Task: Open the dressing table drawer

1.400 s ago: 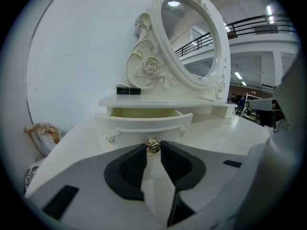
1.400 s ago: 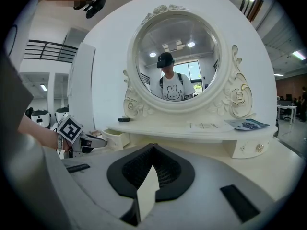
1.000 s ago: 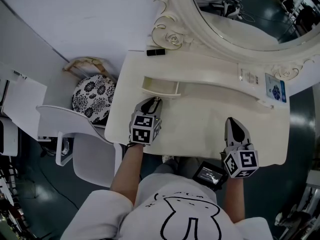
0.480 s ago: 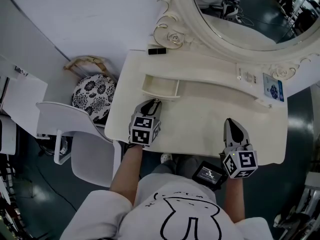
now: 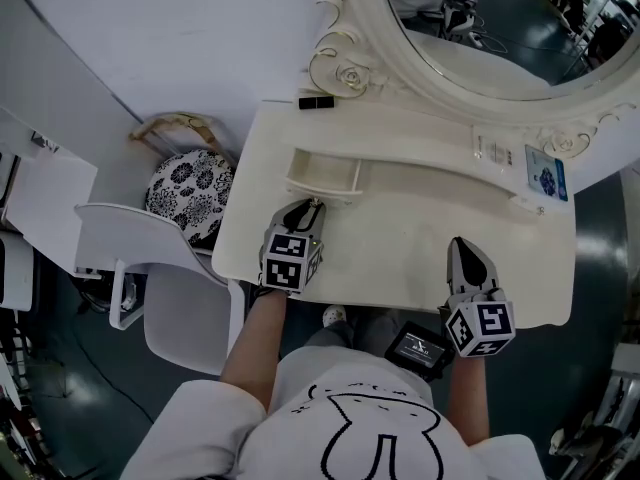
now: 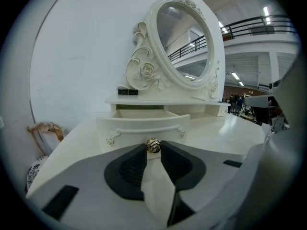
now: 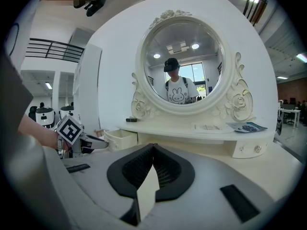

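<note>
The left claw [image 5: 311,206] is clenched on the gold rose-shaped knob [image 6: 153,145] of the drawer [image 5: 322,174], one pad pressing each side of it. The drawer stands pulled out from under the raised shelf at the left end of the counter, its pale inside showing from above. The right claw [image 7: 153,146] is clenched on nothing, its pads meeting at the tips, and it hangs over the right part of the counter, well apart from the drawer. Held against the pictures of a second ago, hardly anything differs: both claws sit where they sat, the grip on the knob is the same, and the drawer is out about as far as before; only the head view has drifted a little. The cream dressing-table counter [image 5: 420,238] has a curved front edge and bare top, and it stands against a white wall [image 5: 150,38]. Above it rises a large oval mirror [image 5: 480,28] in a carved cream frame with rose ornaments. The floor [image 5: 60,388] around is dark. To the counter's left stands a white chair [image 5: 150,258], and beside it a round stool [image 5: 185,196] with a black-and-white flowered cushion. A second drawer [image 7: 249,149] sits shut at the shelf's right end. On the shelf lie a blue leaflet [image 5: 548,174] at the right and a small black bar [image 5: 316,102] at the left.
</note>
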Action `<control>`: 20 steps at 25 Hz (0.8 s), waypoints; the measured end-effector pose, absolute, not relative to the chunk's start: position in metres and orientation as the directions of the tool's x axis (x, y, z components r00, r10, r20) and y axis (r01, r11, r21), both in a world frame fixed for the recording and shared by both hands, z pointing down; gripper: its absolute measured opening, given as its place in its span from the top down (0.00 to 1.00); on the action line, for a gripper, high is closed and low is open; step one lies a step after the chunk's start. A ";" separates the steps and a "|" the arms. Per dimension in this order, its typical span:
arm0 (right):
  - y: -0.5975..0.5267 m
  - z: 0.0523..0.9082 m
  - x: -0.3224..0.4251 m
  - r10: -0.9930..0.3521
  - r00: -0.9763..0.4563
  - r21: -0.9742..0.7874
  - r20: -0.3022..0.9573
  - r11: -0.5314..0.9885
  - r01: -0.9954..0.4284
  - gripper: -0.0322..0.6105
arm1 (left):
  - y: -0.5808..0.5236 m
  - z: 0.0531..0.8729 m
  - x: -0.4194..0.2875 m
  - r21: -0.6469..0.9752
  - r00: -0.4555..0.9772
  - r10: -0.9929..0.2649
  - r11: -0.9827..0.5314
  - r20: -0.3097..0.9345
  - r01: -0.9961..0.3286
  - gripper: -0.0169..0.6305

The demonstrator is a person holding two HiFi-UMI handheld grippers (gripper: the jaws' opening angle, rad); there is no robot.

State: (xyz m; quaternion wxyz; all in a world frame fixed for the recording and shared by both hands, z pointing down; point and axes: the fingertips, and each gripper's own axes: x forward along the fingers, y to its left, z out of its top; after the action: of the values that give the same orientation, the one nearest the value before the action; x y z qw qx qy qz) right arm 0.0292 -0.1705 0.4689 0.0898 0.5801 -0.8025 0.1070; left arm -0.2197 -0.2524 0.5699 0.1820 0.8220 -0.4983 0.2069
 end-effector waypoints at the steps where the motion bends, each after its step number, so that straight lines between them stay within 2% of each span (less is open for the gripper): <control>1: -0.170 0.468 0.029 -0.912 -0.311 -0.067 0.267 0.304 -0.950 0.93 | -0.252 0.570 -0.220 0.093 0.418 -0.743 -0.437 0.523 -0.895 0.79; 7: -0.170 0.458 0.027 -0.919 -0.303 -0.061 0.253 0.297 -0.953 0.93 | -0.250 0.572 -0.220 0.076 0.408 -0.742 -0.438 0.532 -0.896 0.79; 10: -0.169 0.451 0.026 -0.921 -0.299 -0.057 0.249 0.294 -0.954 0.93 | -0.249 0.573 -0.223 0.073 0.395 -0.743 -0.426 0.540 -0.902 0.68; 20: -0.168 0.443 0.015 -0.912 -0.317 -0.051 0.261 0.314 -0.948 0.93 | -0.241 0.559 -0.229 0.126 0.422 -0.746 -0.421 0.515 -0.898 0.65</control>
State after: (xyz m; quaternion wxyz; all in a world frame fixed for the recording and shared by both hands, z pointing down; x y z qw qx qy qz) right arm 0.0149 -0.1676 0.4430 0.0922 0.5773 -0.8054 0.0977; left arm -0.2295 -0.2412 0.5594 0.1959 0.8200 -0.5013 0.1945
